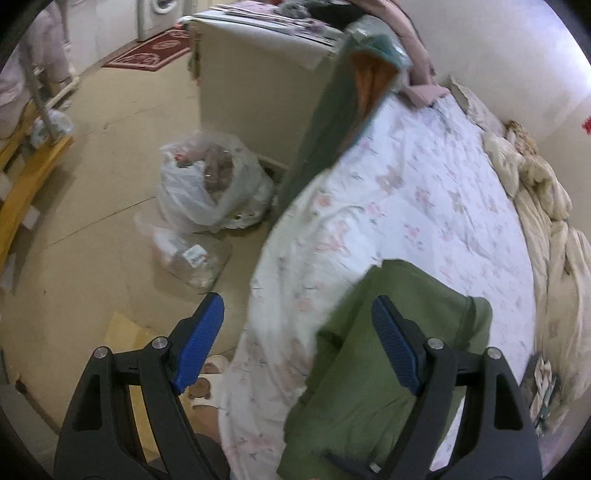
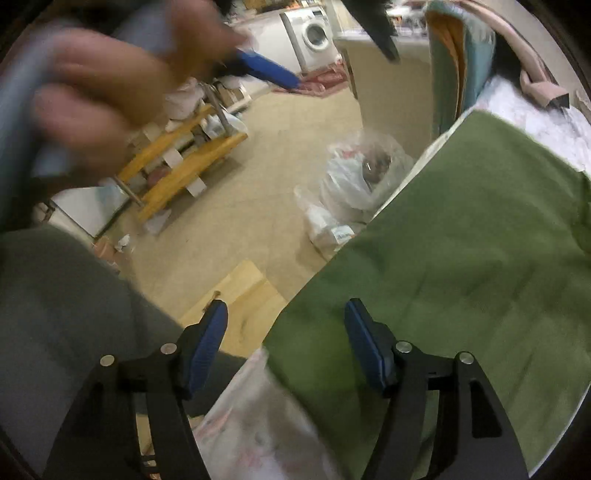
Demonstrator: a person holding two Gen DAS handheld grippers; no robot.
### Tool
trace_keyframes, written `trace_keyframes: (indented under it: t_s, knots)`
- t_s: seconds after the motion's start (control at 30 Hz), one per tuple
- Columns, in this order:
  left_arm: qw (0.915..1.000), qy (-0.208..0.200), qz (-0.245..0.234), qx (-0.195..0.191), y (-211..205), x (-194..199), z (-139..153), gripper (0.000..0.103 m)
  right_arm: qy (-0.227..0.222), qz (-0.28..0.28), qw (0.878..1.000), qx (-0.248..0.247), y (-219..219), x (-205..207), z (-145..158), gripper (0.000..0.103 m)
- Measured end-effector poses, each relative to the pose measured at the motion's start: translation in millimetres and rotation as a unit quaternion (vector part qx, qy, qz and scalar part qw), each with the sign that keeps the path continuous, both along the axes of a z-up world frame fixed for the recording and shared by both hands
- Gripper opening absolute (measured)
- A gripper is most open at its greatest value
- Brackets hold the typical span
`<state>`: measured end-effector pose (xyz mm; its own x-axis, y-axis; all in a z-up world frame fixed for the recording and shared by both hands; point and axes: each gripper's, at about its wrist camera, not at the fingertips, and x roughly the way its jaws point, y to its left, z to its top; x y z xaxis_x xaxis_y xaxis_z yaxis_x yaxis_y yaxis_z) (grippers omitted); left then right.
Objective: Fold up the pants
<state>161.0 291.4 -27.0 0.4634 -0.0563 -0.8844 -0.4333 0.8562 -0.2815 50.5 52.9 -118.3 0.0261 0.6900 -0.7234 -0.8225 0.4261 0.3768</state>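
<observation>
Left wrist view, left to right: wooden rack point(image 1: 26, 177) at far left on the floor; two clear plastic bags point(image 1: 207, 184) slumped beside a cream cabinet point(image 1: 258, 85), out of the working area; then the bed under a floral sheet point(image 1: 424, 206), which serves as the folding surface; crumpled beige bedding point(image 1: 546, 206) is bunched against the wall, leaving the sheet's middle free.

Green pants point(image 1: 373, 350) lie at the near edge of the bed, flat on the sheet, spilling slightly over the side toward the person; probably placed there so both claws can reach the fabric from a standing position.

Left gripper point(image 1: 297, 343) hangs above the bed edge, jaws spread wide, nothing between the blue pads; left pad over the floor, right pad over the green cloth; looks lined up to take an edge of the pants, not yet touching as far as I can tell.

Right wrist view, left to right: blurred hand point(image 2: 110, 74) holding the other tool at upper left, blur suggests motion; grey clothing of the person at lower left; wooden rack and washing machine point(image 2: 314, 33) behind; plastic bags mid-frame; pants point(image 2: 461, 258) fill the right half, spread smooth on the bed.

Right gripper point(image 2: 286, 347) also wide apart and empty; its right pad over the cloth near the pants' near edge, left pad off the bed; judged stage: early, pants laid out, fold not yet visible.
</observation>
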Motion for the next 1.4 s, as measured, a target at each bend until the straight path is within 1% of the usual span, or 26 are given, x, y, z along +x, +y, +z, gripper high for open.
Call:
trace_keyframes:
  t_s: [0.07, 0.1, 0.17, 0.23, 0.3, 0.33, 0.43, 0.53, 0.6, 0.63, 0.67, 0.7, 0.73, 0.77, 0.8, 0.83, 0.87, 0.93, 0.97, 1.0, 1.07, 1.17, 1.2, 1.27, 1.3, 1.4]
  knots:
    - [0.9997, 0.006, -0.024, 0.004, -15, 5, -2, 0.079, 0.02, -0.028, 0.999, 0.041, -40, 6, 19, 0.068]
    - [0.9989, 0.017, -0.044, 0.007, -26, 9, -7, 0.08, 0.02, -0.068, 0.996, 0.058, -71, 13, 31, 0.068]
    - [0.9946, 0.042, -0.095, -0.003, -55, 19, -22, 0.08, 0.037, -0.142, 0.987, 0.07, -120, 29, 33, 0.07]
    - [0.99, 0.063, -0.125, 0.011, -75, 25, -36, 0.079, 0.067, -0.23, 0.968, 0.073, -174, 49, 17, 0.083]
    - [0.9838, 0.093, -0.149, 0.037, -92, 35, -57, 0.08, 0.12, -0.298, 0.944, 0.069, -214, 65, -13, 0.083]
    - [0.982, 0.101, -0.154, 0.041, -94, 39, -66, 0.08, 0.164, -0.323, 0.929, 0.078, -230, 71, -35, 0.083]
    - [0.9798, 0.126, -0.154, 0.021, -94, 47, -90, 0.08, 0.26, -0.343, 0.895, 0.115, -246, 74, -80, 0.083]
    - [0.9784, 0.132, -0.159, -0.004, -93, 49, -103, 0.08, 0.307, -0.327, 0.883, 0.138, -236, 69, -111, 0.083]
    - [0.9769, 0.13, -0.17, -0.001, -96, 49, -106, 0.08, 0.354, -0.308, 0.869, 0.155, -222, 63, -126, 0.083]
    - [0.9767, 0.129, -0.171, 0.001, -97, 49, -107, 0.078, 0.361, -0.301, 0.869, 0.154, -215, 59, -130, 0.083]
    - [0.9769, 0.129, -0.17, 0.0, -97, 48, -108, 0.075, 0.349, -0.302, 0.874, 0.15, -210, 55, -129, 0.085]
    - [0.977, 0.13, -0.169, -0.005, -98, 49, -109, 0.065, 0.336, -0.3, 0.88, 0.149, -207, 54, -126, 0.084]
    - [0.9771, 0.13, -0.168, -0.007, -99, 48, -109, 0.06, 0.325, -0.295, 0.885, 0.156, -202, 53, -122, 0.068]
    - [0.9772, 0.13, -0.168, 0.001, -101, 48, -108, 0.06, 0.32, -0.293, 0.887, 0.157, -201, 51, -114, 0.055]
    - [0.977, 0.13, -0.168, 0.014, -104, 48, -106, 0.06, 0.312, -0.293, 0.892, 0.148, -195, 48, -108, 0.036]
    - [0.9771, 0.132, -0.166, 0.017, -105, 48, -107, 0.06, 0.289, -0.289, 0.902, 0.138, -192, 48, -97, 0.019]
    - [0.9777, 0.134, -0.161, 0.017, -104, 47, -106, 0.06, 0.268, -0.28, 0.911, 0.137, -188, 49, -88, 0.016]
    - [0.9792, 0.134, -0.153, 0.0, -104, 46, -101, 0.06, 0.251, -0.268, 0.919, 0.143, -195, 53, -63, 0.011]
    - [0.9791, 0.132, -0.154, -0.009, -104, 44, -97, 0.06, 0.229, -0.256, 0.928, 0.144, -210, 57, -46, 0.01]
    - [0.9786, 0.127, -0.16, -0.027, -107, 41, -91, 0.06, 0.212, -0.251, 0.934, 0.138, -220, 61, -35, 0.009]
    - [0.9747, 0.122, -0.175, -0.067, -117, 34, -83, 0.06, 0.201, -0.245, 0.939, 0.135, -252, 81, -11, 0.009]
    - [0.9588, 0.121, -0.241, -0.09, -156, 22, -77, 0.06, 0.166, -0.203, 0.962, 0.079, -305, 116, 19, 0.009]
    - [0.9528, 0.122, -0.263, -0.09, -170, 20, -77, 0.06, 0.161, -0.202, 0.964, 0.057, -328, 135, 24, 0.009]
    - [0.9377, 0.131, -0.313, -0.077, -201, 14, -80, 0.06, 0.152, -0.208, 0.966, 0.016, -365, 163, 24, 0.01]
    - [0.93, 0.135, -0.336, -0.066, -216, 11, -81, 0.06, 0.152, -0.225, 0.962, -0.005, -389, 177, 17, 0.01]
    - [0.9115, 0.131, -0.387, -0.044, -243, 8, -77, 0.06, 0.161, -0.284, 0.942, -0.084, -433, 211, -15, 0.013]
